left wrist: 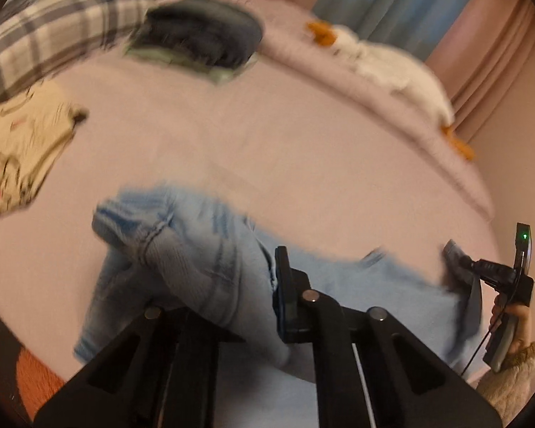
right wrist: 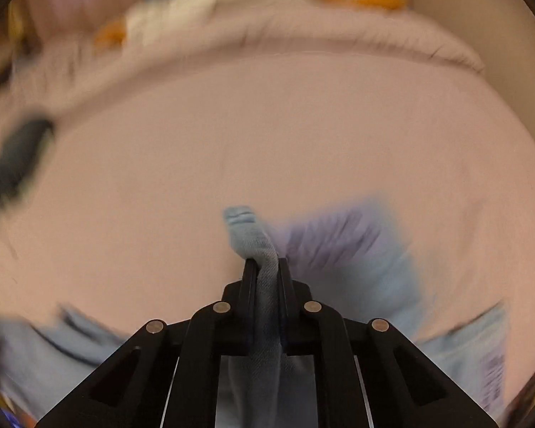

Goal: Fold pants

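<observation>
Light blue faded denim pants (left wrist: 210,249). Pale pink bedsheet (left wrist: 285,149). Blue-and-white plaid shirt (left wrist: 53,35). Dark navy garment (left wrist: 203,35). Cream printed cloth (left wrist: 21,149), red and black marks. White plush toy (left wrist: 385,60), orange parts. Black grippers (right wrist: 264,267).

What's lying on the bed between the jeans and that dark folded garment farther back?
Nothing: in the left wrist view, only bare pink sheet separates the jeans from the dark garment.
</observation>
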Demonstrator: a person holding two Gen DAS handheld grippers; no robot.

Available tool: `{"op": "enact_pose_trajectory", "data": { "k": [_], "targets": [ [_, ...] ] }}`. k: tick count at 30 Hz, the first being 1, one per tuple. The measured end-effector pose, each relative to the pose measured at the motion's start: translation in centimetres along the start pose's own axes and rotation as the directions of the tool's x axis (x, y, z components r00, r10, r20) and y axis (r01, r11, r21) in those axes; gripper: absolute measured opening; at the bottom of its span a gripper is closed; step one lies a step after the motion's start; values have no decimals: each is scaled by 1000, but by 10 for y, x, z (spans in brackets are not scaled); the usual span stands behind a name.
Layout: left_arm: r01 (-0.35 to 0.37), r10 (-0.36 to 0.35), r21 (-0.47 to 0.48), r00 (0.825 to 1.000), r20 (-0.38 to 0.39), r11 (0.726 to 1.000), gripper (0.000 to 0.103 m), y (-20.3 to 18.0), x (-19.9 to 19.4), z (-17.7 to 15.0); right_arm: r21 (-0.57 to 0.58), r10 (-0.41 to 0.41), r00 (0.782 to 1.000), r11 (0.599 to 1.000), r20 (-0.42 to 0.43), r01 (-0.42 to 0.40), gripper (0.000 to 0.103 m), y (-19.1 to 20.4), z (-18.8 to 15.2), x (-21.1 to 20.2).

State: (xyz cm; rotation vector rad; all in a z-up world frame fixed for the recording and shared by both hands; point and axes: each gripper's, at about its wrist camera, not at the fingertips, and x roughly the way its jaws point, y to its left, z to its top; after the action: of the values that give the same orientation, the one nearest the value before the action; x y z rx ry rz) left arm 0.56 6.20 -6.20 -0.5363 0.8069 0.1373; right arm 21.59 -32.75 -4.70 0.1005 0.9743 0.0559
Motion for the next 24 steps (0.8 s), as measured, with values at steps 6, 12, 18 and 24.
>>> {"op": "enact_pose_trajectory", "data": {
  "k": [6, 12, 18, 24],
  "targets": [
    [86, -87, 13, 995, 56, 996, 11, 12, -42, 5, 235, -26, 931, 970, 365, -65, 10, -100, -6, -153],
    [34, -25, 82, 994, -110, 996, 14, 26, -21, -52, 362, -43, 985, 932, 169, -21, 10, -172, -127, -112],
    [-19, 34, 104, 988, -152, 994, 19, 27, -8, -67, 485, -13, 1000, 875, 9, 7, 10, -209, -184, -69],
    [-7, 7, 2, 992, -128, 1000, 66, 42, -8, -63, 503, -23, 998, 864, 50, -5, 33, -219, -188, -82]
  ]
}}
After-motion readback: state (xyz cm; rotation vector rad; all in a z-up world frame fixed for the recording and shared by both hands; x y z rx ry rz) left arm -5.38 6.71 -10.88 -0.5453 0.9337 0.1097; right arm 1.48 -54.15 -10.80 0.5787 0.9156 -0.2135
